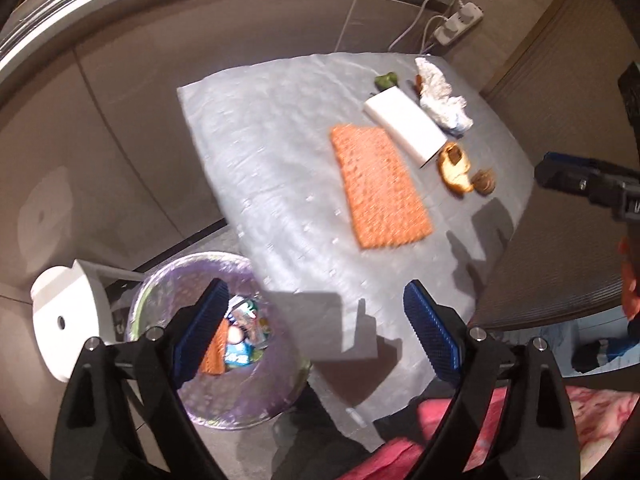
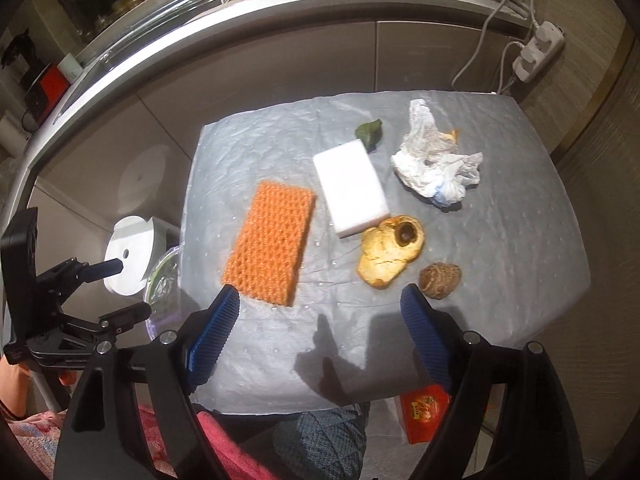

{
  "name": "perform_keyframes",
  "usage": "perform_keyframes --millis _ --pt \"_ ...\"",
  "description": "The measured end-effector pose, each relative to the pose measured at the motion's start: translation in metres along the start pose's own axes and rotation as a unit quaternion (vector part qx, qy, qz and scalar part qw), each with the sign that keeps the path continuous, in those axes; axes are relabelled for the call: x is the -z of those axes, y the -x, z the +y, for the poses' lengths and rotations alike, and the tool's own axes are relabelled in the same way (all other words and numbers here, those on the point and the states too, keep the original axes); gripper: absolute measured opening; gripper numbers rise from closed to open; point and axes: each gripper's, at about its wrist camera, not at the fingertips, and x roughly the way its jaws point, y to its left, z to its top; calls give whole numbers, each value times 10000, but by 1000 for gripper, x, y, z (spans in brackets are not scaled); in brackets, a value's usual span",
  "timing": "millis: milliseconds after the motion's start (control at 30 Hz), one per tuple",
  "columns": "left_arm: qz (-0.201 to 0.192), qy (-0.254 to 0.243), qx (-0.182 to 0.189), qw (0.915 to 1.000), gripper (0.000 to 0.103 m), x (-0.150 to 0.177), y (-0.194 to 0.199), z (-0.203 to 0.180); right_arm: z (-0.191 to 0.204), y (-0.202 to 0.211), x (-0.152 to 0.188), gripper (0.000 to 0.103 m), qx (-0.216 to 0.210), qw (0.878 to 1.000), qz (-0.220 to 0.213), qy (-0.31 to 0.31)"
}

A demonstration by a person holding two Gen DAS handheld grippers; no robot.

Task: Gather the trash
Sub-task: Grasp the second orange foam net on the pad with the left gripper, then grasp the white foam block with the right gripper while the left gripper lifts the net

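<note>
The right gripper (image 2: 320,332) is wide open and holds nothing, low in the frame. Just past it, in the middle, sit a small brown nut shell (image 2: 440,275) and a soft yellow peel (image 2: 390,252); both look light and crumbly, so pinch them gently across the sides. Farther up lies a crumpled white tissue (image 2: 434,164), soft and easy to squash. An orange sponge (image 2: 270,242) and a white foam block (image 2: 352,186) sit close by. The left gripper (image 1: 316,328) is open too, above the clear plastic bin (image 1: 208,344) at lower left
</note>
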Motion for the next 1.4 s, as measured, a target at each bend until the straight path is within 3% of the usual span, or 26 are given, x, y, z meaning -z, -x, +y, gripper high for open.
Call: perform_keyframes --millis 233,567,733,767,833,900,1000,1167,1400 --pt "481 223 -58 9986 85 -54 -61 -42 -44 6 0 83 58 9999 -77 -127" --pt "1009 528 -370 9928 84 -72 -114 -62 -97 2 -19 83 -34 9999 -92 -79" --pt "1165 614 -485 9901 54 -74 -124 -63 -107 -9 -34 83 -221 9997 -67 87" --pt "1121 599 -484 9907 50 -74 -122 -64 -107 -12 -37 83 -255 9996 -54 141" --pt "1140 608 -355 9910 26 -74 -121 -64 -103 -18 -44 83 -316 9991 -40 271" --pt "1139 703 -189 9908 20 -75 -119 -64 -97 -25 -51 83 -385 9984 -21 423" --pt "857 615 -322 9939 19 -75 -107 -66 -84 -37 -60 83 -509 9964 43 683" --pt "489 849 -143 9951 19 -78 -66 -58 -50 -73 -74 83 -683 9905 282 1162" --pt "-31 1109 -477 9927 19 -61 -4 -27 -10 -137 -83 74 -304 9829 756 1654"
